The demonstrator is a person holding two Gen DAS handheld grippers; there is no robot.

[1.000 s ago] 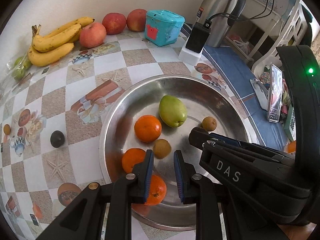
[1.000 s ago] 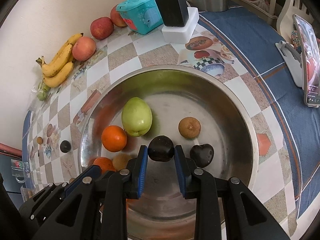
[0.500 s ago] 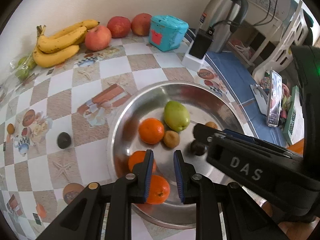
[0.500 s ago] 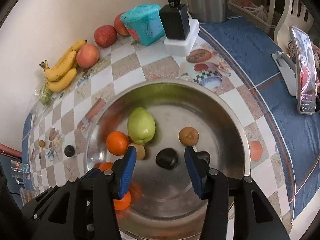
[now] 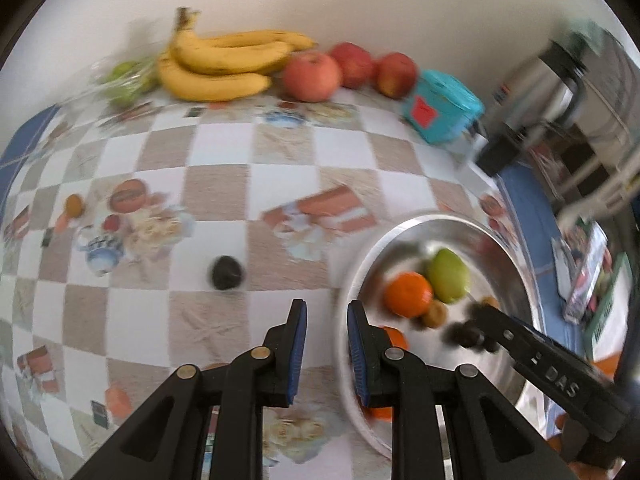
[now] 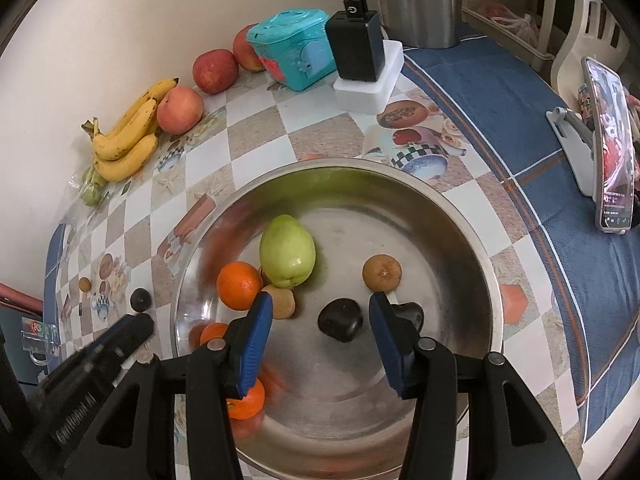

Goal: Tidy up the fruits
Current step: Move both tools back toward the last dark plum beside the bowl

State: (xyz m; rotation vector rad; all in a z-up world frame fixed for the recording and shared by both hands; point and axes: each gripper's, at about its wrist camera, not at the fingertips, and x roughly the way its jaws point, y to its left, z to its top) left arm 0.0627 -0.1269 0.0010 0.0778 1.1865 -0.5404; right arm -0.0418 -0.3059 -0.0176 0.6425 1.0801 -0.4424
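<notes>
A steel bowl (image 6: pixel 460 232) holds a green pear (image 6: pixel 287 251), oranges (image 6: pixel 239 285), a small brown fruit (image 6: pixel 382 273) and two dark fruits (image 6: pixel 341 319). My right gripper (image 6: pixel 320 340) is open above the bowl, its jaws either side of one dark fruit without touching it. My left gripper (image 5: pixel 325 344) is open and empty over the table by the bowl's left rim (image 5: pixel 352 280). Another dark fruit (image 5: pixel 226 273) lies on the checked cloth ahead of it. Bananas (image 5: pixel 224 60) and apples (image 5: pixel 312 75) lie by the wall.
A teal box (image 6: pixel 294 54), a black charger on a white block (image 6: pixel 360 64) and a steel kettle (image 6: pixel 420 0) stand at the back. A phone on a stand (image 6: pixel 608 148) is at the right on the blue cloth. A bag of green fruit (image 5: pixel 124 80) lies beside the bananas.
My right gripper opened and let go of the dark fruit, which now lies in the bowl. My left gripper swung left, from over the bowl to the table beside it.
</notes>
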